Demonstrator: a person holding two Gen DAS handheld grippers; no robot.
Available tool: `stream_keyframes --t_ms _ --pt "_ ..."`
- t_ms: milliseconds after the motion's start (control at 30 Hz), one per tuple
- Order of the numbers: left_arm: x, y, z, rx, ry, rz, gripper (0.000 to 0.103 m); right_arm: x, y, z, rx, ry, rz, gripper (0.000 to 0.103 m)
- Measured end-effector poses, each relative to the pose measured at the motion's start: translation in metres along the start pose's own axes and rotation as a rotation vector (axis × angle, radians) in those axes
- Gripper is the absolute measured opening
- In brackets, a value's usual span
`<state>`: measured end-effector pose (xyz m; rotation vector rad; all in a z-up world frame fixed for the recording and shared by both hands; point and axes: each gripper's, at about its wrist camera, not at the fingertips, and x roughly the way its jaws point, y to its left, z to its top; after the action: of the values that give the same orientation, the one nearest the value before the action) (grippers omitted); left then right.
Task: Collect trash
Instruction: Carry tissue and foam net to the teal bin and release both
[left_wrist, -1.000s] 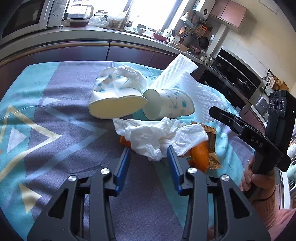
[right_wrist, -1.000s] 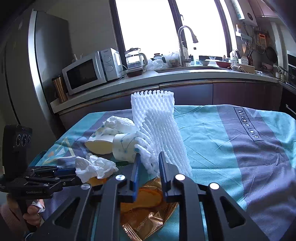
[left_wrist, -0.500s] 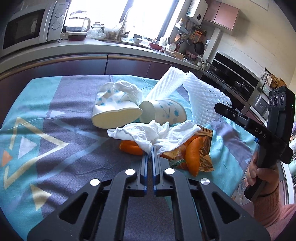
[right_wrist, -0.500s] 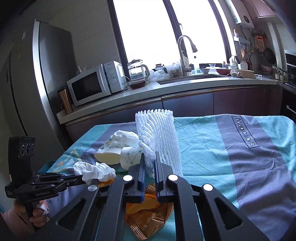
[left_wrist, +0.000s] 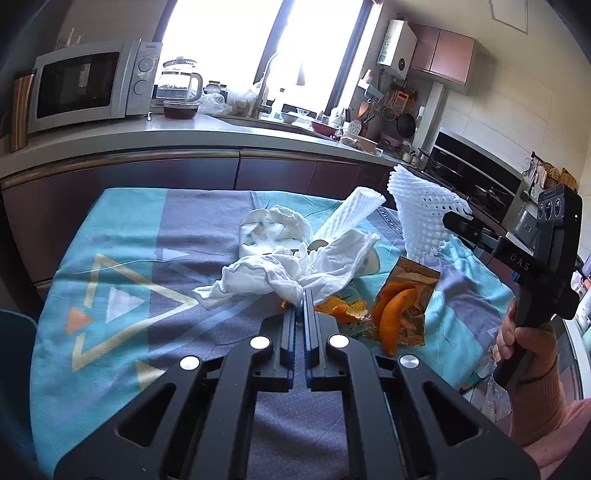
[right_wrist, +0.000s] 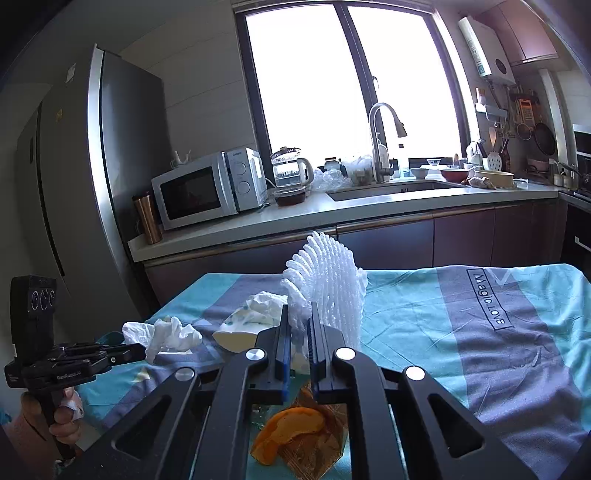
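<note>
**Two pieces of trash gripped**

Left tool (left_wrist: 299, 301): clamped on tissue (left_wrist: 280, 273), clear of surface (left_wrist: 122, 236).
Right tool (right_wrist: 297, 325): clamped on foam net (right_wrist: 328, 284).
Peel (left_wrist: 391, 314), wrapper (left_wrist: 413, 280): remaining.
Advice: lift slowly, grip firm.

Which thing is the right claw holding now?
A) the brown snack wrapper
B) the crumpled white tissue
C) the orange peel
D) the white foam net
D: in the right wrist view the right claw is shut on the lower edge of the white foam net, which stands up above its tips, while the crumpled white tissue hangs from the left claw.
</note>
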<state>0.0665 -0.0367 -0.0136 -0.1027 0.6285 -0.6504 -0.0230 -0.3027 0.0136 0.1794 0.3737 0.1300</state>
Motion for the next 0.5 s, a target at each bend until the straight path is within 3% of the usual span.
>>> stream_keyframes --t_ms 200,500 --pt "-0.024 0.015 -0.002 -0.018 -0.031 0.030 0.004 -0.006 0.005 0.009 -0.016 -0.038 0.004 0.007" --pt "-0.056 0.029 -0.007 -0.026 -0.063 0.090 0.004 0.002 0.036 0.006 -0.042 -0.008 0.124 0.007"
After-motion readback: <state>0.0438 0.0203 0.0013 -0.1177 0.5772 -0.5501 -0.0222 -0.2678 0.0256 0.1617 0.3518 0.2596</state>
